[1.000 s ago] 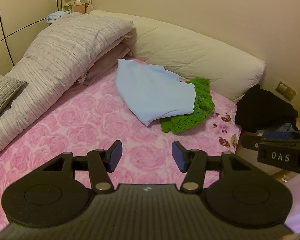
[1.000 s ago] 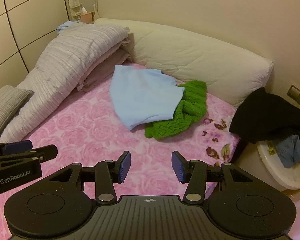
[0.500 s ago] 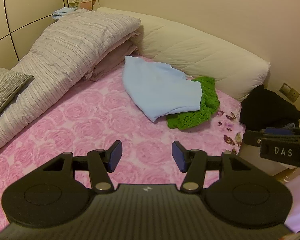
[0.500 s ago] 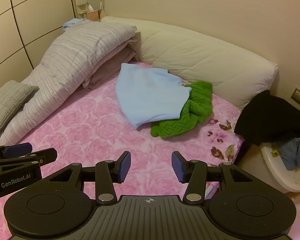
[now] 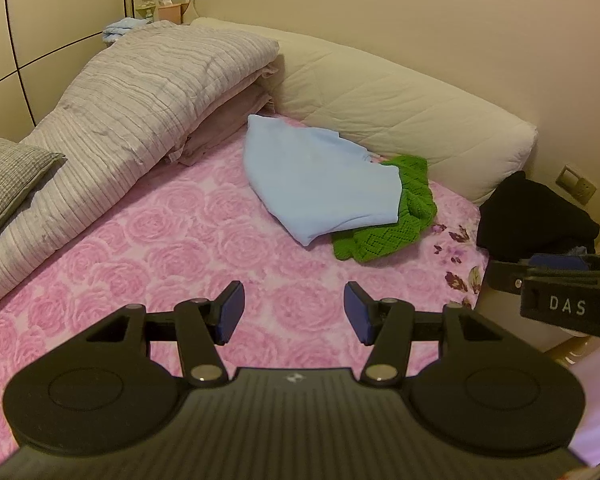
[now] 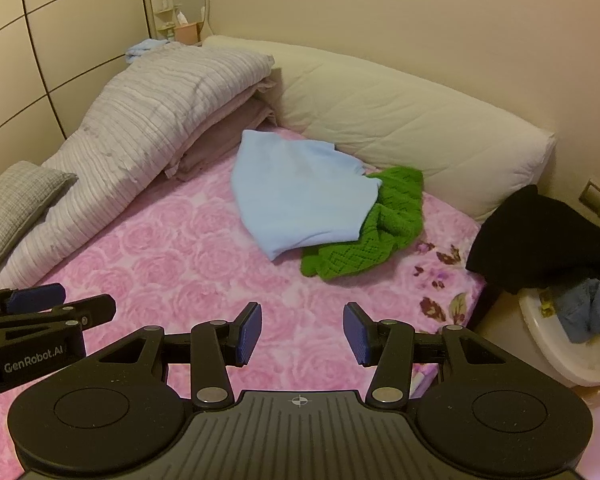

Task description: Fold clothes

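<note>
Across the pink rose-print bed (image 5: 148, 240), the view had crept closer; the light blue garment (image 5: 320, 184) lay mid-frame overlapping a green knit (image 5: 392, 224), untouched. Left hand-held gripper (image 5: 292, 312) and right hand-held gripper (image 6: 300, 332) hovered spread, empty—folding not yet begun.

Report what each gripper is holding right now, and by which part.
Nothing is held. The left gripper and right gripper both stand open over the pink bedsheet, short of the light blue garment and green knit.
</note>
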